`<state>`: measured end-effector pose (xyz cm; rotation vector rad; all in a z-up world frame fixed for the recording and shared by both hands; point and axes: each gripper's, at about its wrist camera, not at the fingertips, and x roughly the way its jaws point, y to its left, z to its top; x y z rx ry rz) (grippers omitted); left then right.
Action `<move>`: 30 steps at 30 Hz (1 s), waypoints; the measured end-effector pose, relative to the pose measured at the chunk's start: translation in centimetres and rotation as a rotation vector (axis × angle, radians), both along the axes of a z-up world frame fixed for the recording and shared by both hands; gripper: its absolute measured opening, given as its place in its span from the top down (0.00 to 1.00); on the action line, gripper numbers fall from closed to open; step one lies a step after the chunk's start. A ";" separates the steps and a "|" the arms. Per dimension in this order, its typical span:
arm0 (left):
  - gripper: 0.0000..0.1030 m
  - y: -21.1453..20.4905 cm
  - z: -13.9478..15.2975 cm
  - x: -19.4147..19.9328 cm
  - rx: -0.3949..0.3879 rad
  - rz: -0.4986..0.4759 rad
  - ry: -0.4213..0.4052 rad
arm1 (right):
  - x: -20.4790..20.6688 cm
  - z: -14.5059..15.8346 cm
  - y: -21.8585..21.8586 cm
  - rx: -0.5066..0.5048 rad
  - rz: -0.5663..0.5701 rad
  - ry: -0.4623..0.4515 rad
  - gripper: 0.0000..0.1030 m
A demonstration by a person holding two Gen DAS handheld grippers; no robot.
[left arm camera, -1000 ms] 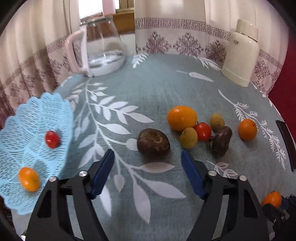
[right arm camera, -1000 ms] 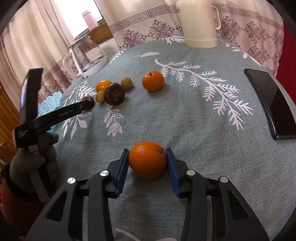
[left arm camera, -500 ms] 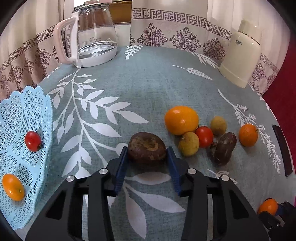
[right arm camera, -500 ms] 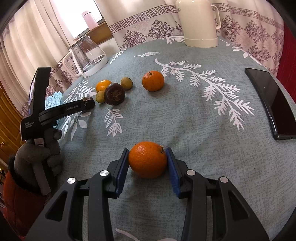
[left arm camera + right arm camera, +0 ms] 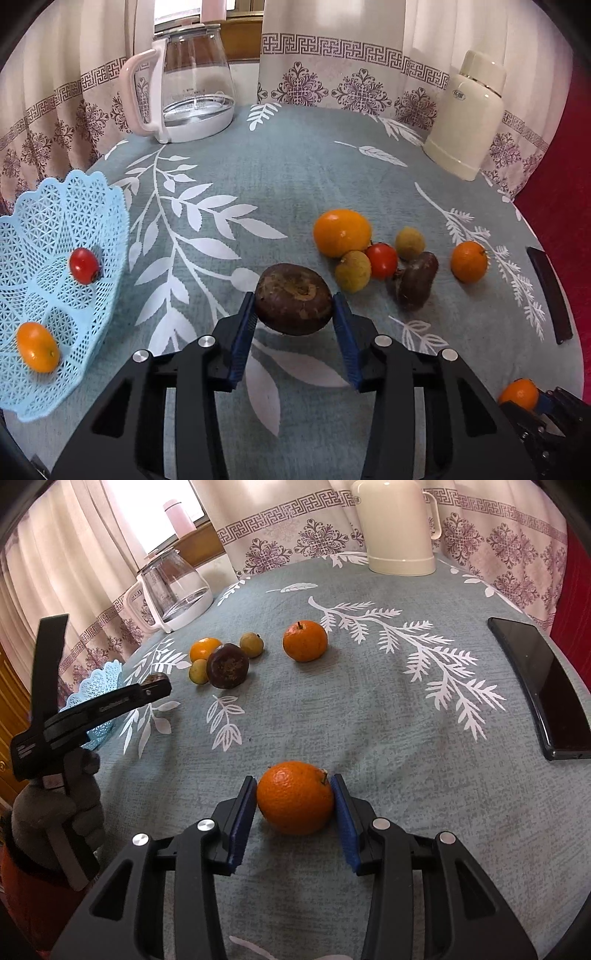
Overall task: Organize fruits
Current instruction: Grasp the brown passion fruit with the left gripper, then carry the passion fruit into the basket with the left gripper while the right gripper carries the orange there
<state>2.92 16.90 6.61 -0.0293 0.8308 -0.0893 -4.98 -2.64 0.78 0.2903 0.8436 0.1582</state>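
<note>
Since a second ago your left gripper (image 5: 294,317) closed on and lifted the brown fruit (image 5: 294,303), bound for the basket (image 5: 55,280) far left; your right gripper (image 5: 294,805) keeps pinching the tangerine (image 5: 294,796).

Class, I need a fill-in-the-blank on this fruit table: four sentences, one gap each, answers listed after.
1. The left gripper is shut on a dark ____ fruit.
2. The right gripper is shut on an ____.
3. The blue basket holds ____ fruits.
4. The black phone lies to the ____ of the right gripper.

Missing words: brown; orange; two; right
</note>
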 end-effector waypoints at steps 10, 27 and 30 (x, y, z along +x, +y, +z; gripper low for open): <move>0.58 0.4 2.3 -2.3 -0.008 0.011 -0.050 | -0.7 0.3 0.6 -0.049 0.005 -0.024 0.62; 0.58 5.4 5.3 -5.6 -0.015 0.125 -0.138 | -1.6 1.5 0.5 -0.047 -0.017 -0.066 0.62; 0.58 6.9 5.5 -6.0 -0.014 0.159 -0.147 | -1.7 1.6 0.6 -0.043 -0.017 -0.066 0.62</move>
